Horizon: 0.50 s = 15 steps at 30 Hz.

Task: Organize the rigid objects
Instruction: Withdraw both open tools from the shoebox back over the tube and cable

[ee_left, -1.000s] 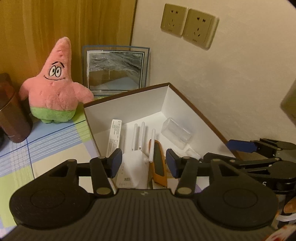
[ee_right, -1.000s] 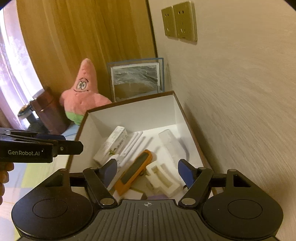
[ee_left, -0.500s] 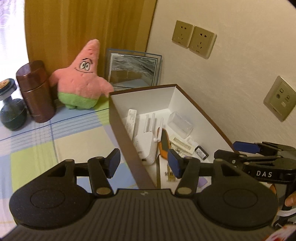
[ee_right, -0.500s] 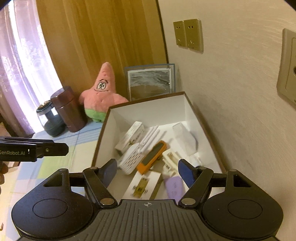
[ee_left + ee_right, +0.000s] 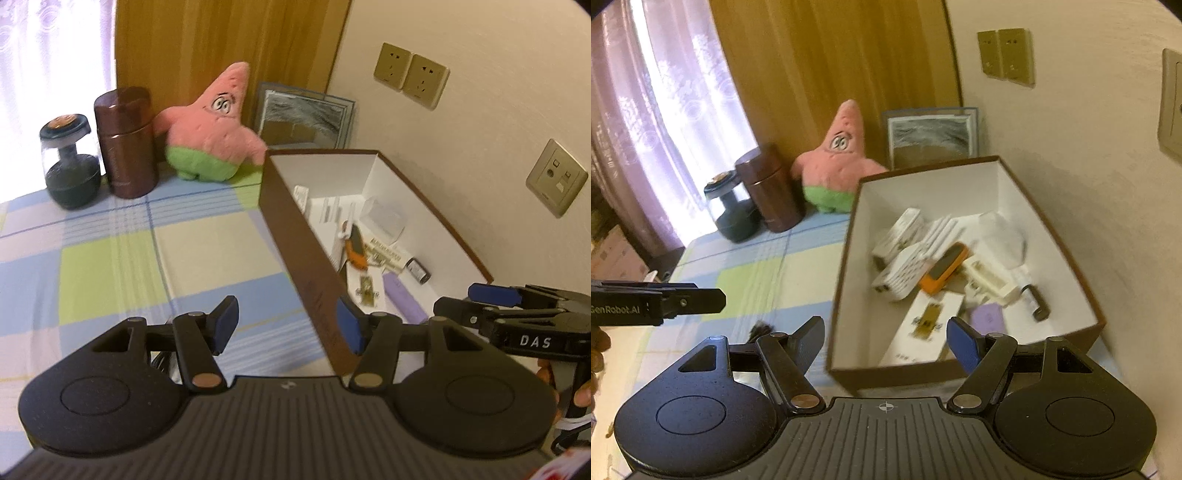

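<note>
Left gripper point(image 5: 288, 325) gapes wide, holding nothing, near the box point(image 5: 314, 273); right gripper point(image 5: 884, 341) likewise wide and bare; orange device point(image 5: 943, 267) inside.

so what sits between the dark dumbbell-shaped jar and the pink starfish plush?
A brown cylindrical canister stands upright between the jar and the plush, apparently touching both. Clearest in the left wrist view.

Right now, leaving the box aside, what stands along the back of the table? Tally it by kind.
Plush toy: 1
Brown canister: 1
Dark jar: 1
Picture frame: 1
Total: 4
</note>
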### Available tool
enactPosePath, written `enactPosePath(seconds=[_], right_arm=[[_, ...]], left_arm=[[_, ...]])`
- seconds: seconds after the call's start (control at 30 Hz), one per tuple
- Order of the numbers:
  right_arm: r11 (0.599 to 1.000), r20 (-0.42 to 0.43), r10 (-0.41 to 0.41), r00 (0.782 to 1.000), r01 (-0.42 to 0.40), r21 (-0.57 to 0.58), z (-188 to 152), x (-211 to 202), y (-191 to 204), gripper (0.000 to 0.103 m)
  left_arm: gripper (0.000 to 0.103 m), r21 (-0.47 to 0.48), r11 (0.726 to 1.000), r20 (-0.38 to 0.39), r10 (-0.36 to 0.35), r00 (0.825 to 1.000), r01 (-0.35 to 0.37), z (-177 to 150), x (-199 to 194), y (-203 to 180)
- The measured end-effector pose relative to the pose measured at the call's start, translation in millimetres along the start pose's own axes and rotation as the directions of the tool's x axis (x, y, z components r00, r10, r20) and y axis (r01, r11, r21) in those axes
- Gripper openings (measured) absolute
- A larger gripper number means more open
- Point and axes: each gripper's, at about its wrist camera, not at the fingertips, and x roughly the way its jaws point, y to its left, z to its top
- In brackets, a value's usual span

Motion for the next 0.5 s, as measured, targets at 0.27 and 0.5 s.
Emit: enactPosePath(seconds=[0.27, 0.5], right_arm=[[0.999, -0.028, 0.036, 0.999, -0.036, -0.024, -16.0, 0.9, 24.6, 0.07], [0.997, -0.073, 0.066, 0.995, -0.069, -0.032, -34.1, 11.4, 42.8, 0.07]], left_arm=[[0.054, -0.042, 0.999, -0.025, 0.03, 0.999, -0.031, -28.9, -17.1, 25.5], [0.054, -0.087, 0.993, -0.048, 0.081, 0.996, -0.085, -54.5, -31.3, 50.4]])
